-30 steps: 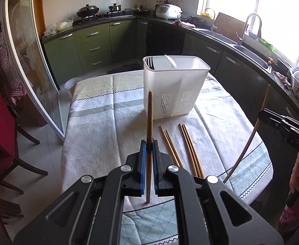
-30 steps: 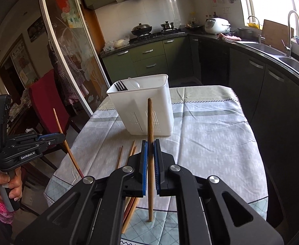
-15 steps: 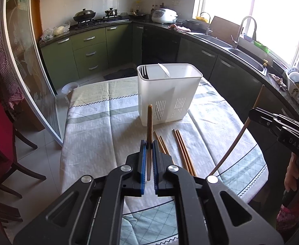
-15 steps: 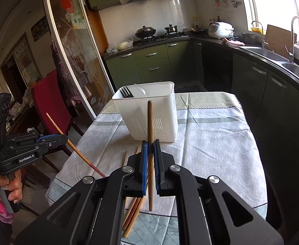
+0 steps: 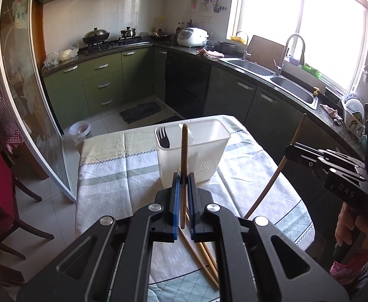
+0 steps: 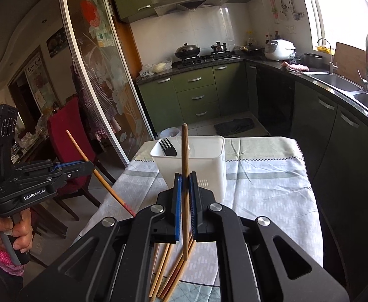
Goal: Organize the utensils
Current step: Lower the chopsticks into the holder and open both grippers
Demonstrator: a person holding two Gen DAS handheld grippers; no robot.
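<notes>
The table (image 5: 103, 176) with its pale checked cloth carries everything, and the white utensil holder (image 5: 204, 156) stands upright on it, straight ahead of both sets of jaws and lower than them, its open mouth facing up. A black fork (image 5: 164, 137) already leans in its left compartment, as seen from either gripper.

The left gripper (image 5: 183, 183) is clenched on a single wooden chopstick (image 5: 184, 151). The stick runs across the jaws, nearly upright, one end poking above the fingers and the other hanging below them. The right gripper (image 6: 185, 183) grips a chopstick of its own (image 6: 184, 156) in just the same way, clamped near mid-length and standing close to vertical.

What the next move hangs on, I'd say, is this: each stick's long axis already lines up roughly with the holder's opening, so neither seems to need much turning, only carrying forward over the rim and lowering. From where I look, the two grippers seem about equally far from the holder; I cannot tell which is nearer.

Smaller still, the loose chopsticks (image 6: 170, 274) lie flat on the cloth beneath and just behind the jaws, fanned out, pointing roughly toward the holder. Those remain to be collected.
</notes>
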